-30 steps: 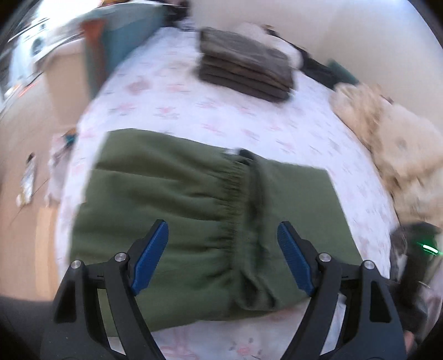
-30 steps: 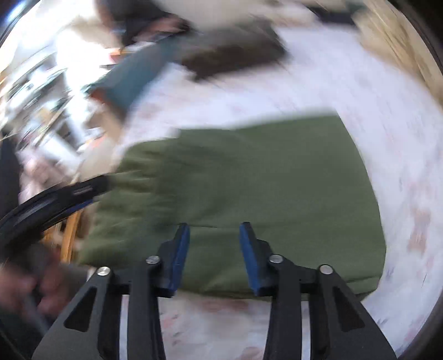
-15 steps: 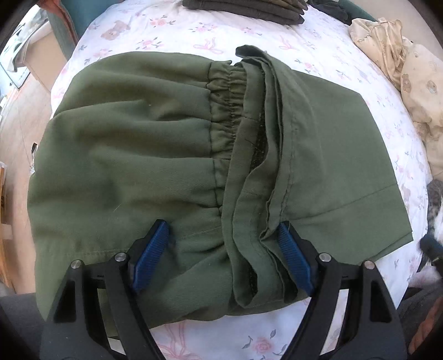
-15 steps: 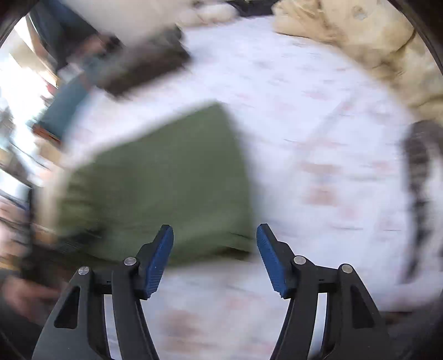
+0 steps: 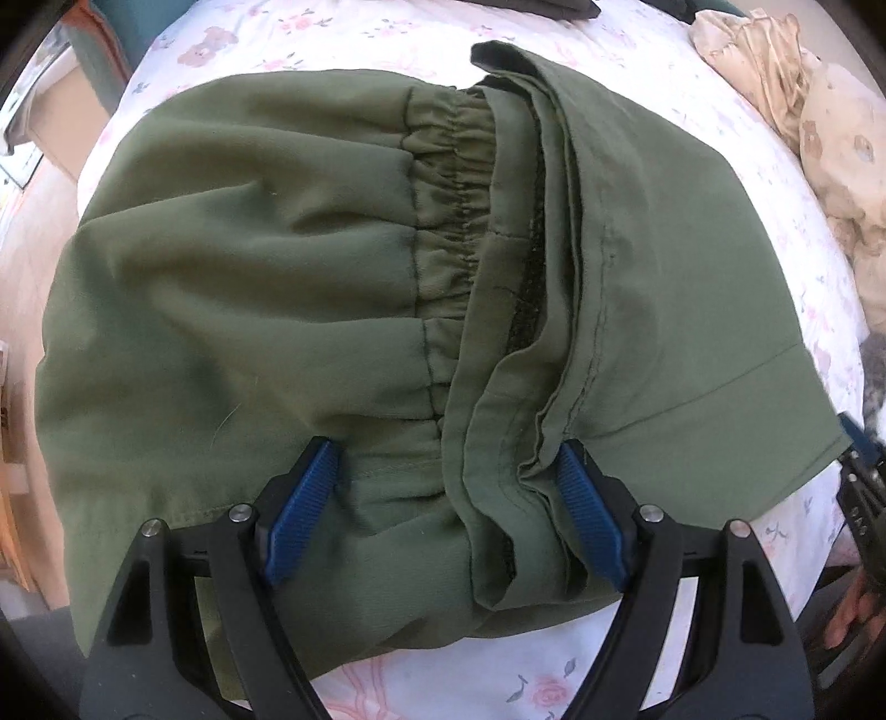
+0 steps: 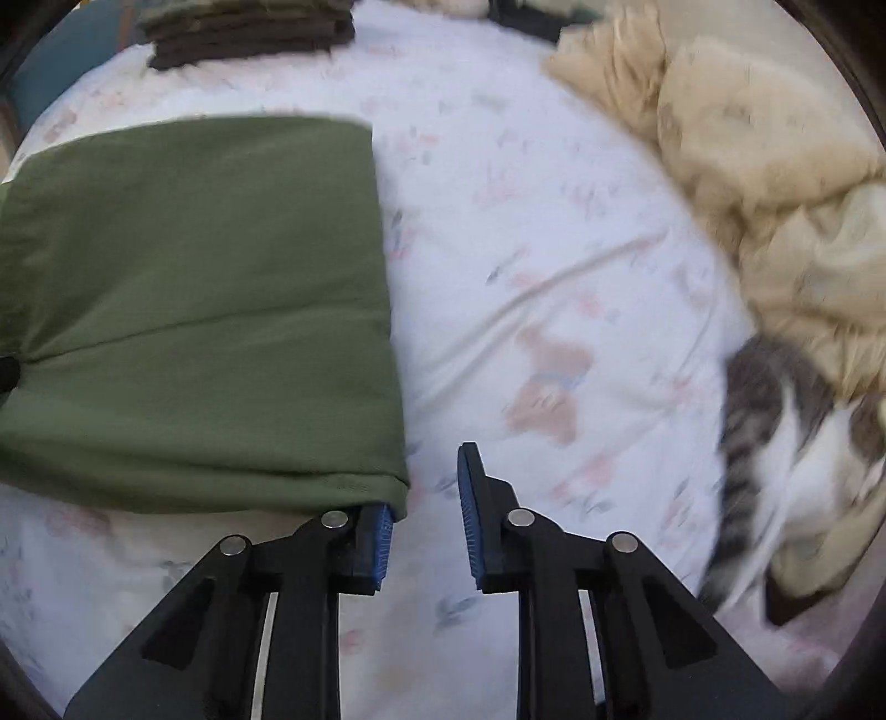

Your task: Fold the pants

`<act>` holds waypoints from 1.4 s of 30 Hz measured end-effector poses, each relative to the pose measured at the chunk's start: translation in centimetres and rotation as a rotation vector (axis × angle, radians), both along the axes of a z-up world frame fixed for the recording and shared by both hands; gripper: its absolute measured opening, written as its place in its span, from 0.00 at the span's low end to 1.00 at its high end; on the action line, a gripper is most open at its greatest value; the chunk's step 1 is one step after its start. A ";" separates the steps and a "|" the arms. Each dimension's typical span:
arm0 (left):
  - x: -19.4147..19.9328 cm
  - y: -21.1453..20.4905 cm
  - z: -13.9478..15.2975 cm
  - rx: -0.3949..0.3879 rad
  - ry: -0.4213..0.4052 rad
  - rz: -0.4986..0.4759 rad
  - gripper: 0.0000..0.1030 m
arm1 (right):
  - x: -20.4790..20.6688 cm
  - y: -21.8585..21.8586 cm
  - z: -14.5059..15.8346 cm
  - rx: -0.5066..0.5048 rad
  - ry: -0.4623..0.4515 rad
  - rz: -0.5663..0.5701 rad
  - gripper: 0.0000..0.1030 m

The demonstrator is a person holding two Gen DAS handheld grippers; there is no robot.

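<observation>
Olive green pants (image 5: 266, 266) lie folded on the floral bed sheet (image 5: 310, 39); the gathered elastic waistband (image 5: 454, 210) sits mid-bundle with the leg hems folded over it. My left gripper (image 5: 448, 498) is open, its blue pads pressed down astride the near edge at the waistband and hem layers. In the right wrist view the pants (image 6: 194, 288) fill the left half. My right gripper (image 6: 423, 498) is open at their near right corner, the left pad tucked just under the cloth edge.
A stack of dark folded clothes (image 6: 249, 27) lies at the far side of the bed. A rumpled beige duvet (image 6: 747, 166) lies on the right. A grey tabby cat (image 6: 775, 421) moves at the right near my right gripper.
My left gripper moved lower and closer onto the pants' near edge. My right gripper swung right along the pants to their right corner and narrowed slightly. The cat came into view.
</observation>
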State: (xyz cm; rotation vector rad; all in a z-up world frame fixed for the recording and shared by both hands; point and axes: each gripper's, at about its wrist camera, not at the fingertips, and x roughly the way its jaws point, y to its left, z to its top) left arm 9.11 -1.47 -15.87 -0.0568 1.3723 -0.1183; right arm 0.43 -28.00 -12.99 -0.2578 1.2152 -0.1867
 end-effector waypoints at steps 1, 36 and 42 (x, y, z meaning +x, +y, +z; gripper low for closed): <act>0.1 0.0 0.0 0.001 -0.001 0.006 0.76 | 0.1 0.3 0.0 -0.029 -0.002 0.010 0.23; -0.6 0.1 0.7 -0.017 -0.019 0.038 0.77 | -0.1 -6.0 0.9 0.458 0.100 -0.231 0.19; -1.8 1.0 4.7 -0.077 -0.110 0.059 0.75 | -2.3 -9.0 -0.8 0.691 0.069 -0.457 0.56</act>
